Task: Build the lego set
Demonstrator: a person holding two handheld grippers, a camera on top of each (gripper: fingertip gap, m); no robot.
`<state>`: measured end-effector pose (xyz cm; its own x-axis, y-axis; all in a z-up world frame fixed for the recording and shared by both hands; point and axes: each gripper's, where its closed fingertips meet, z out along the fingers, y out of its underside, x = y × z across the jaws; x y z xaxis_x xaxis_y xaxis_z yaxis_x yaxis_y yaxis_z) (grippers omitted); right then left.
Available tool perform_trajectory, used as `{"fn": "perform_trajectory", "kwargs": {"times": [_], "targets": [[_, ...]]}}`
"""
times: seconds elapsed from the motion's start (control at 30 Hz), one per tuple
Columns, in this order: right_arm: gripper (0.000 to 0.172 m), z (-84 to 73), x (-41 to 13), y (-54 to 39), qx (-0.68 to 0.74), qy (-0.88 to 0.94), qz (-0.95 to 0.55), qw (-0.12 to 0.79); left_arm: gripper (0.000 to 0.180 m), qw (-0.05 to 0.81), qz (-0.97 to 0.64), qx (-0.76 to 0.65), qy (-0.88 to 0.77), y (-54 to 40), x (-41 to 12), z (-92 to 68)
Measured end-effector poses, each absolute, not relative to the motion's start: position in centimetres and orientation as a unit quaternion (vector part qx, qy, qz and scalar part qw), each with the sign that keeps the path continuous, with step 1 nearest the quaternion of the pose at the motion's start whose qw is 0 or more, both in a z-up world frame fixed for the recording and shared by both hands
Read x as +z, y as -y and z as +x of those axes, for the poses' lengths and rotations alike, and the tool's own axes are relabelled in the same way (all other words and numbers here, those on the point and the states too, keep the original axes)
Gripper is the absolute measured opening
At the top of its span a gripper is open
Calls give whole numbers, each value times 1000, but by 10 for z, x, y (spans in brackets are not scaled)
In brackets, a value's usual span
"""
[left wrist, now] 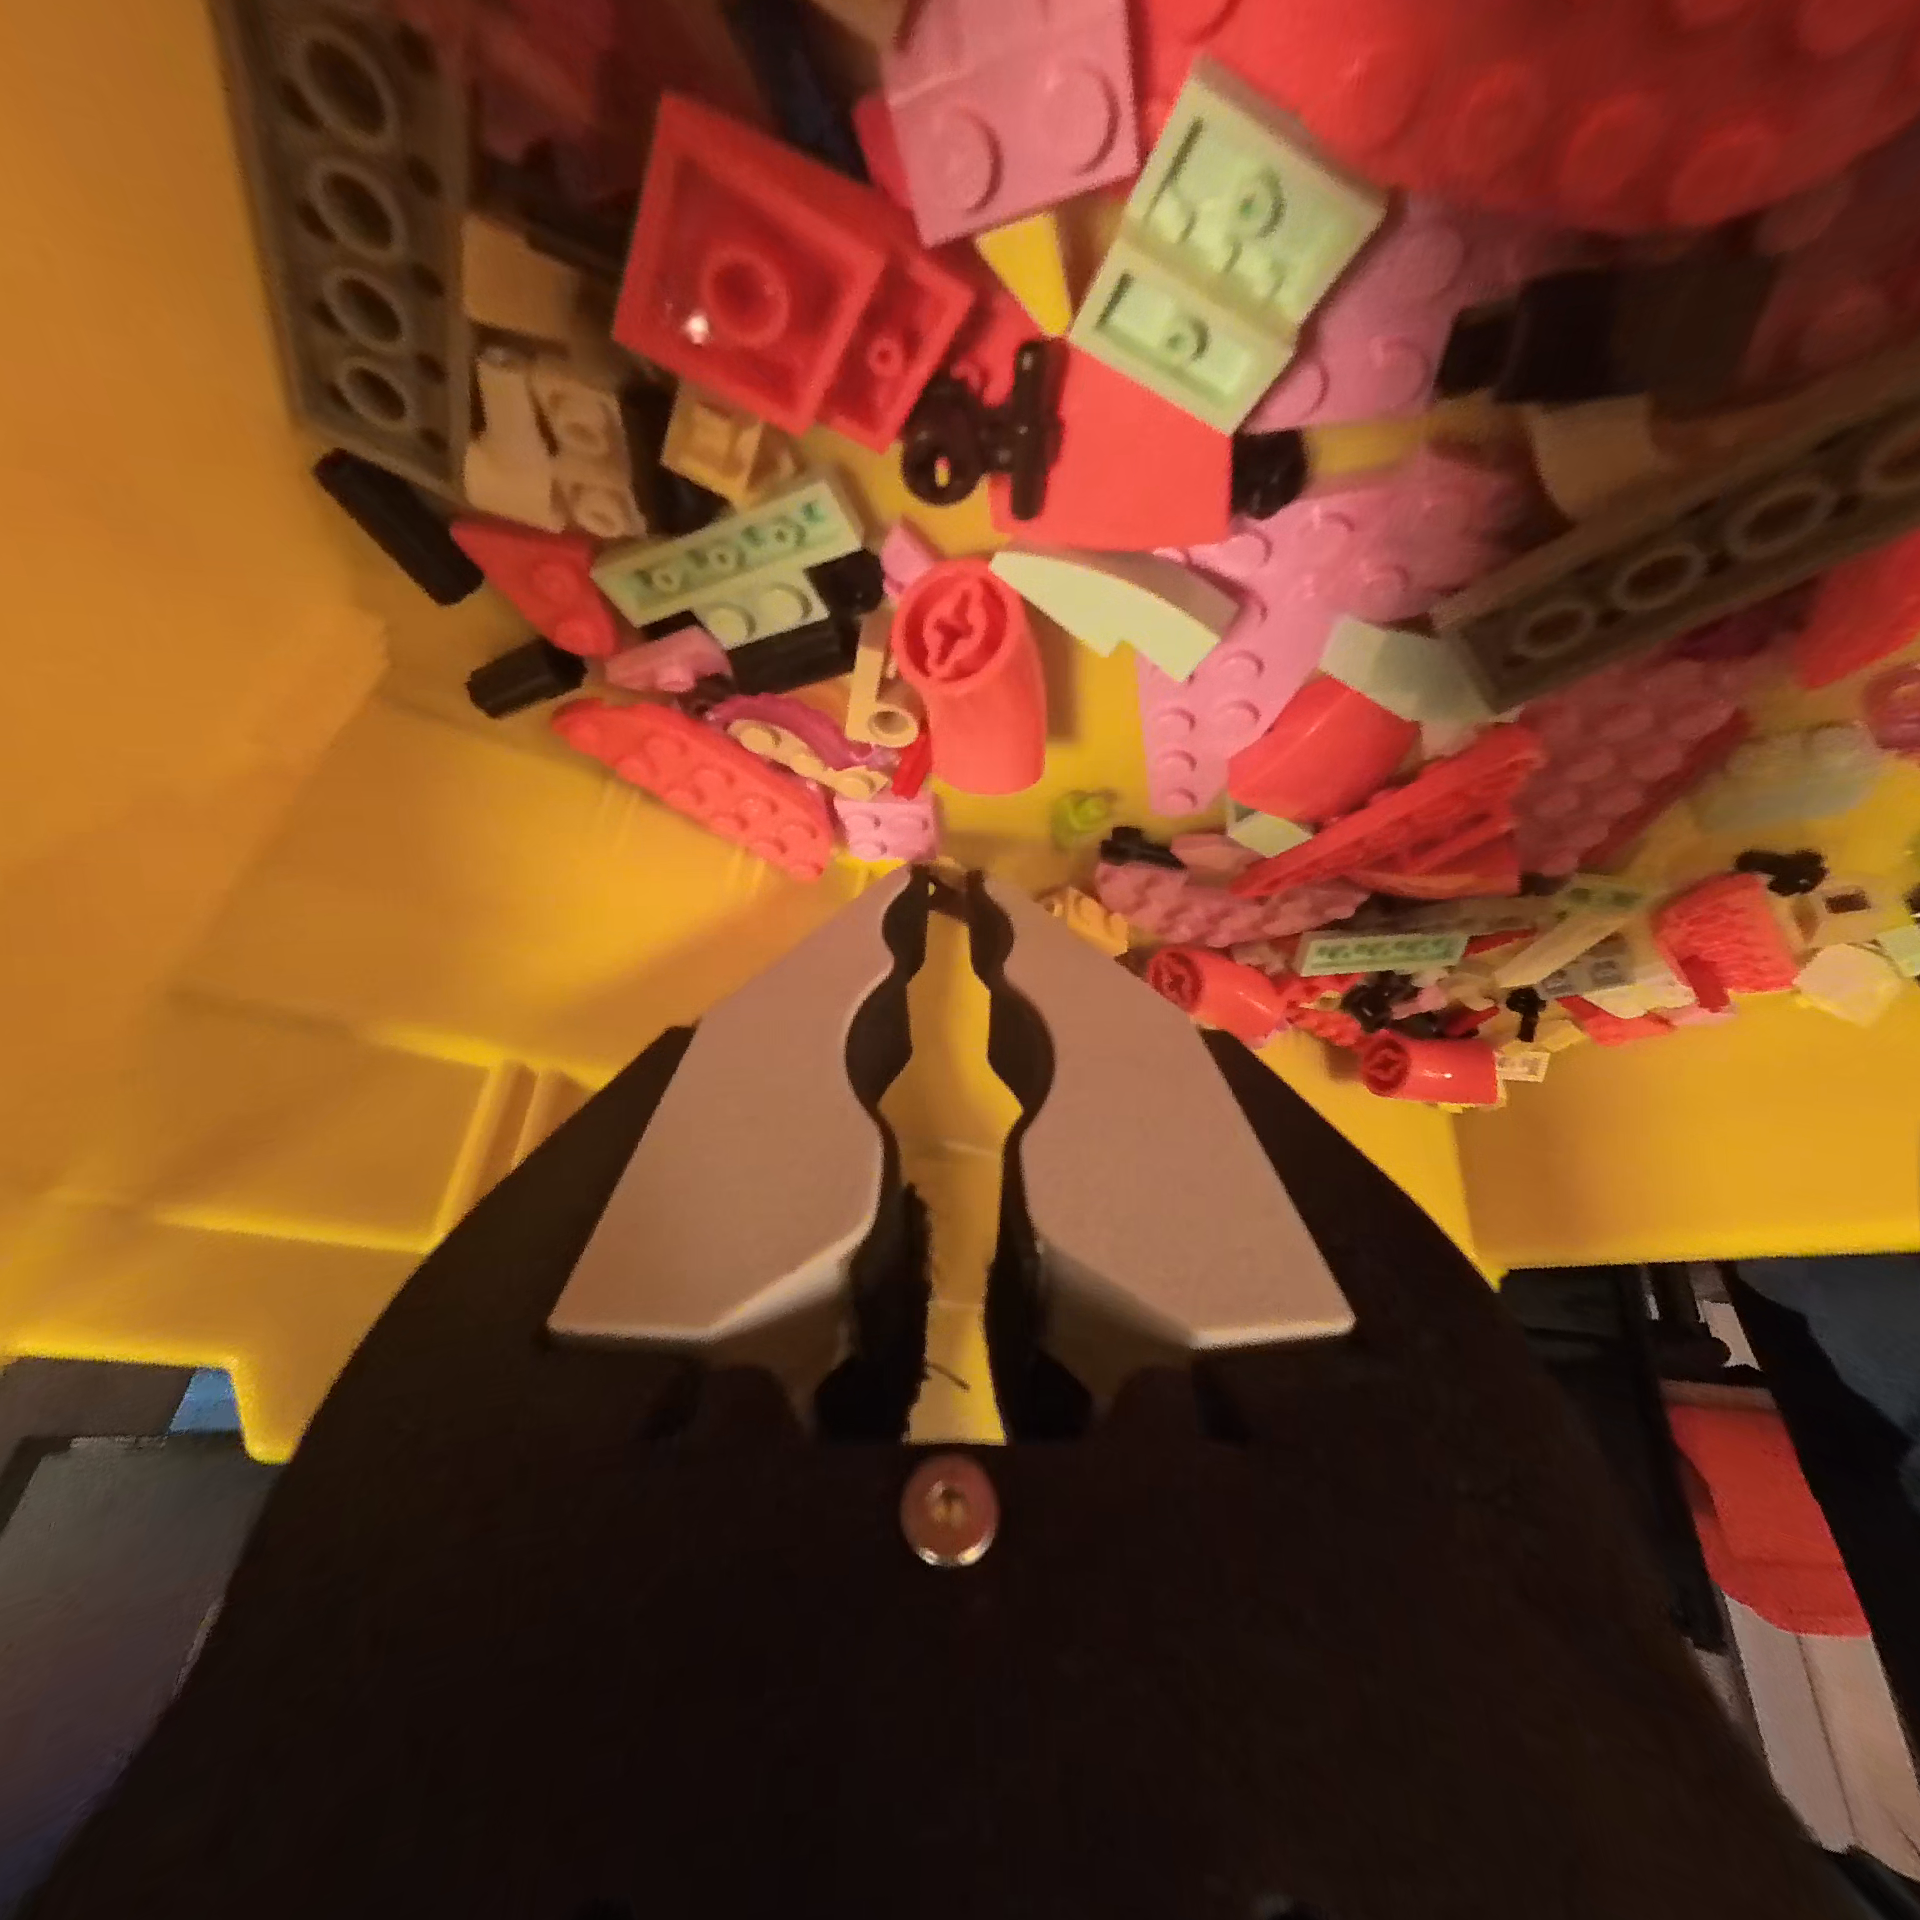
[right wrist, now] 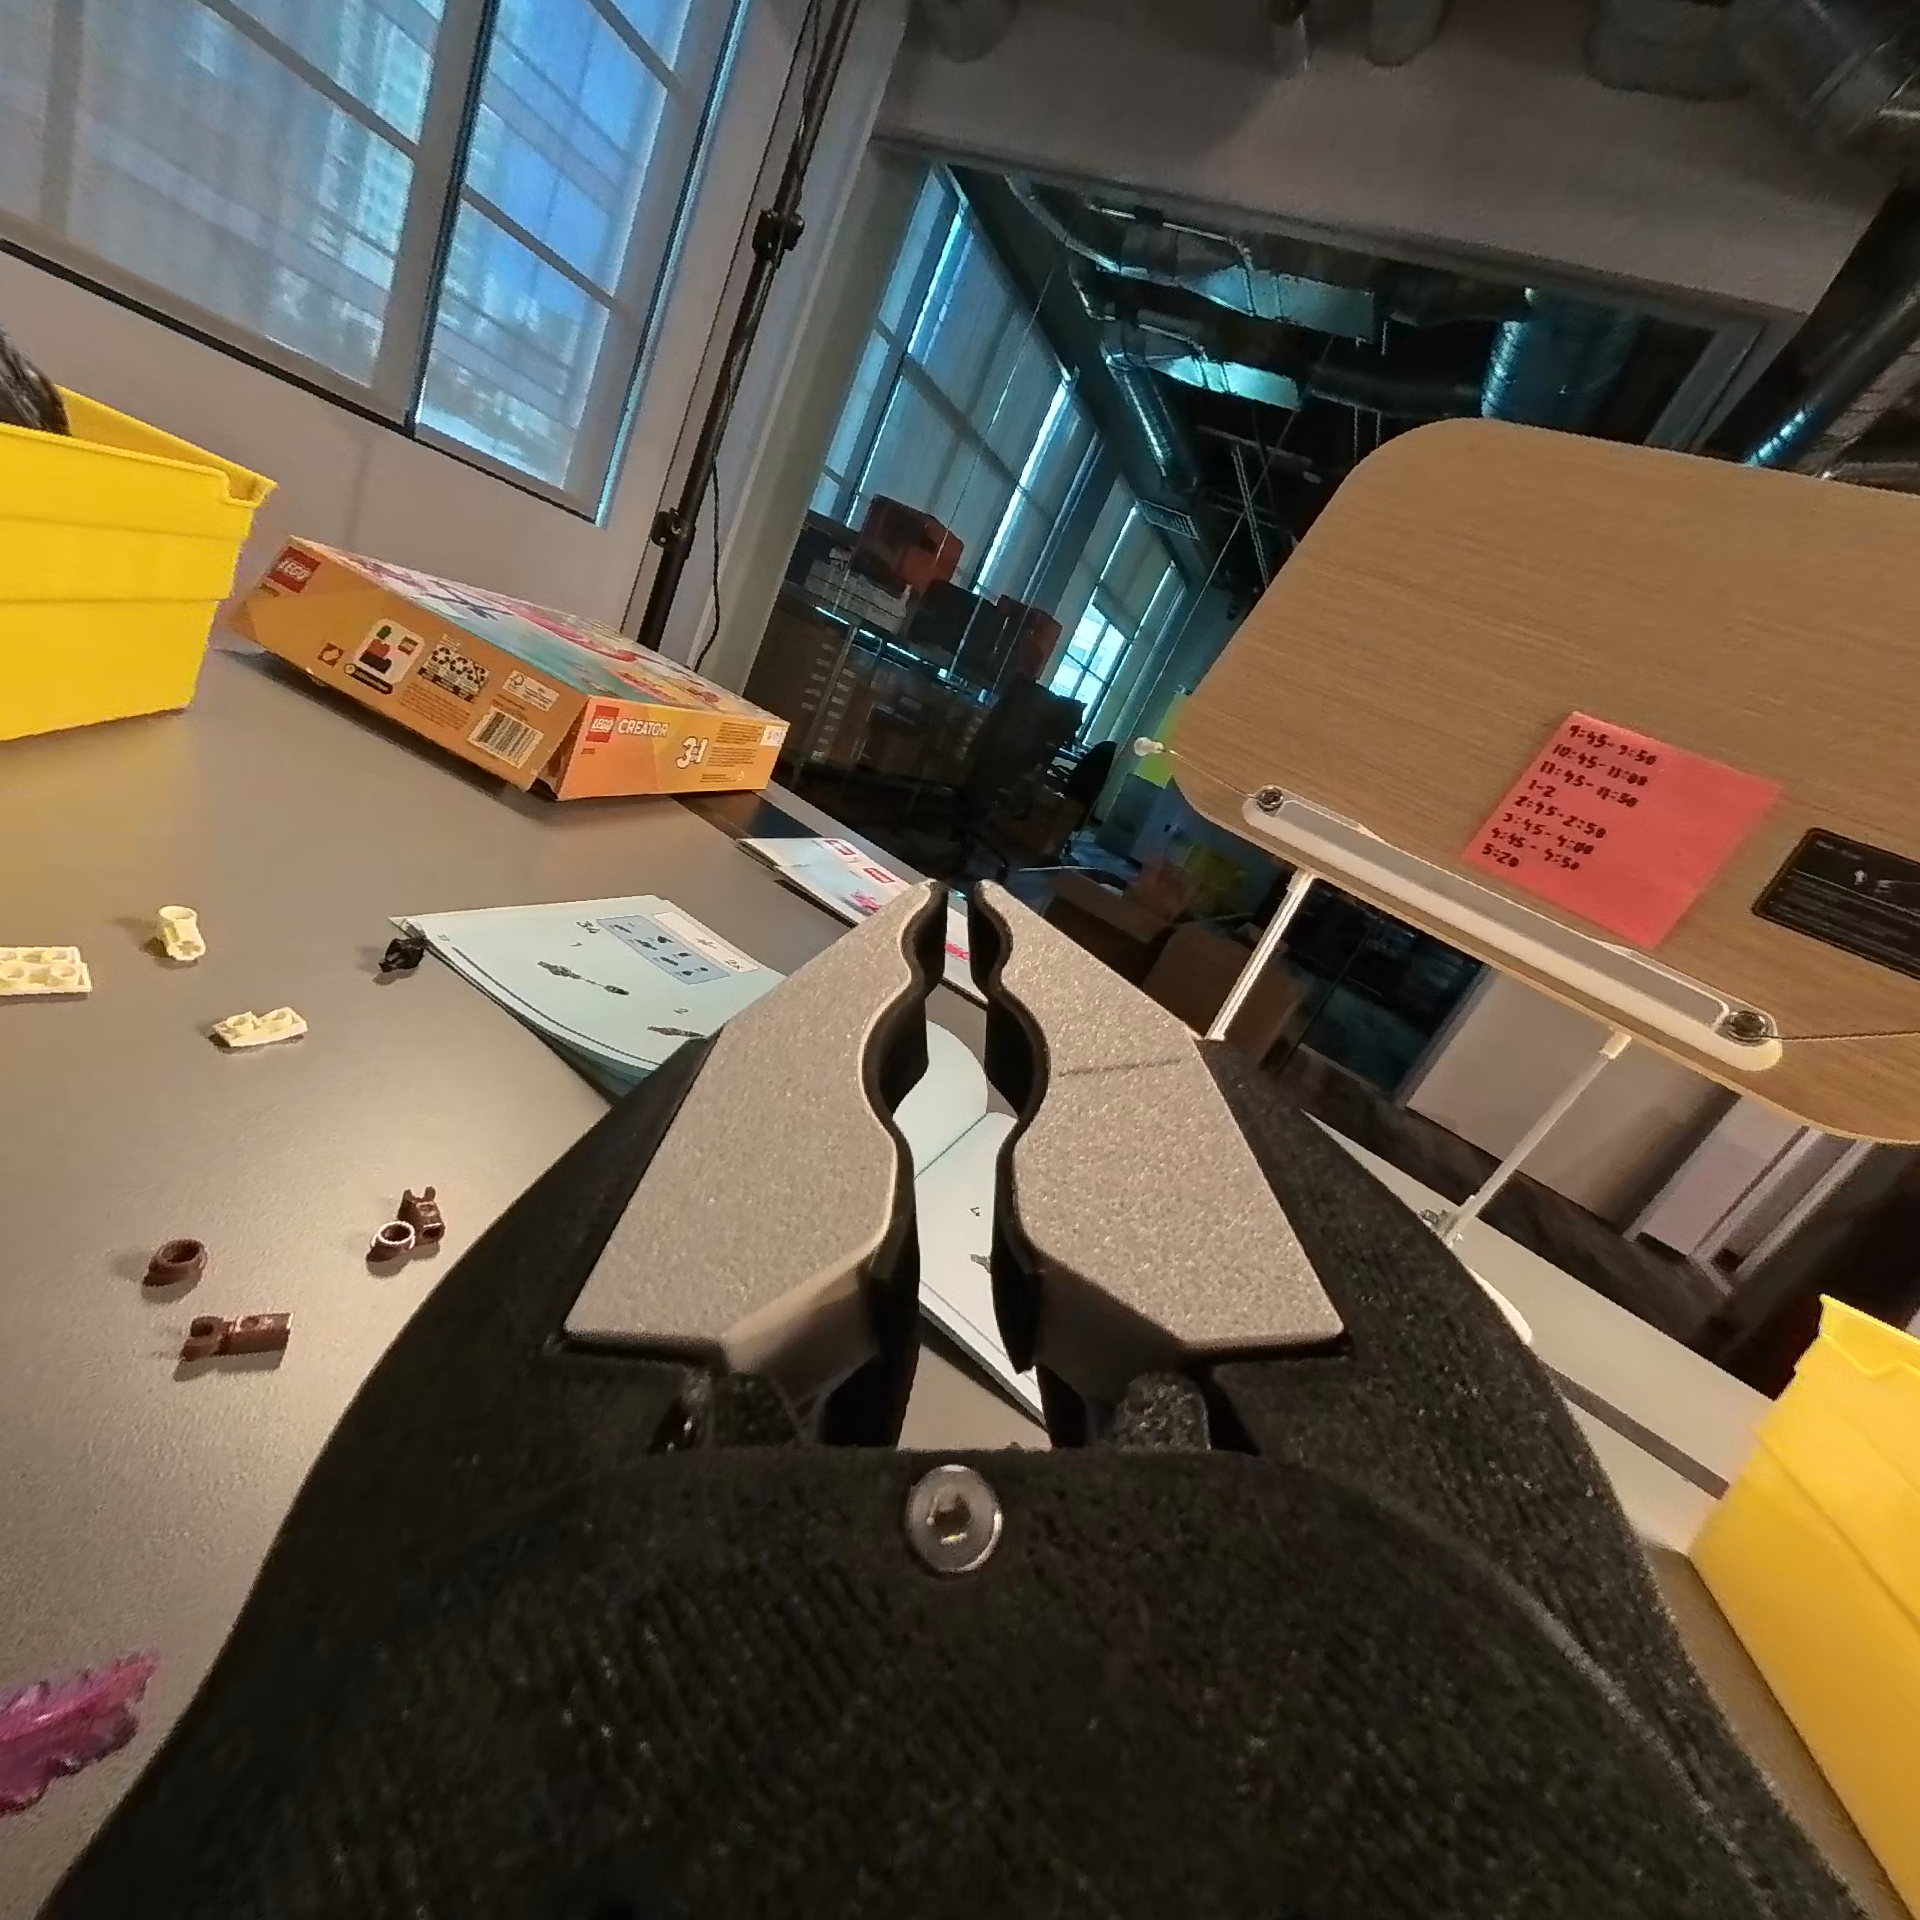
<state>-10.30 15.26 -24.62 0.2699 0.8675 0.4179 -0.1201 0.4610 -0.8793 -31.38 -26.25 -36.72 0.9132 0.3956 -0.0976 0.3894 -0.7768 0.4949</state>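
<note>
My left gripper (left wrist: pixel 945 896) reaches into a yellow bin (left wrist: pixel 312 935) of loose toy bricks. Its tips are nearly closed on a small dark piece (left wrist: pixel 943 894) that bridges the narrow gap between them. Just beyond the tips lie a small pink brick (left wrist: pixel 883 826), a red cylinder piece (left wrist: pixel 971 686) and a tiny lime piece (left wrist: pixel 1081 812). My right gripper (right wrist: pixel 958 896) is shut with nothing between its fingers. It hangs above a grey table (right wrist: pixel 312 1091), over an open instruction booklet (right wrist: pixel 582 966).
The bin's pile holds red, pink, pale green, tan, black and grey bricks (left wrist: pixel 1226 239). On the table lie small brown pieces (right wrist: pixel 416 1221), cream pieces (right wrist: pixel 260 1027), an orange box (right wrist: pixel 499 686), a yellow bin at left (right wrist: pixel 104 603) and another at right (right wrist: pixel 1818 1558). A wooden board (right wrist: pixel 1507 644) stands at right. The gap from one gripper's tips to the other's is roughly 50 centimetres.
</note>
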Motion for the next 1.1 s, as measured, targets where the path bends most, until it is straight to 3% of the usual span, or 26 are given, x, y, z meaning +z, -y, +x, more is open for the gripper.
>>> {"fn": "perform_trajectory", "kwargs": {"times": [0.27, 0.47, 0.63, 0.73, 0.83, 0.9, 1.1], "targets": [[2, -104, -247, -153, 354, 492, -382, 698, 2, 272, 934, -3, -232, 266, -363, -314], [2, -103, -247, -153, 355, 490, -383, 698, 1, 203, 949, -2, -243, 246, -334, -311], [2, -102, -245, -154, 355, 485, -384, 701, 1, 32, 975, -41, -218, 182, -276, -306], [2, -100, -243, -156, 356, 479, -386, 704, 2, -101, 984, -70, -131, 115, -242, -281], [2, -99, -242, -158, 357, 474, -388, 705, 2, -174, 983, -22, -45, 59, -227, -223], [2, -99, -241, -158, 357, 472, -389, 706, 2, -208, 978, 29, 2, 26, -230, -181], [2, -96, -239, -161, 361, 463, -392, 708, 2, -166, 979, 87, 82, -24, -290, -115]]}}
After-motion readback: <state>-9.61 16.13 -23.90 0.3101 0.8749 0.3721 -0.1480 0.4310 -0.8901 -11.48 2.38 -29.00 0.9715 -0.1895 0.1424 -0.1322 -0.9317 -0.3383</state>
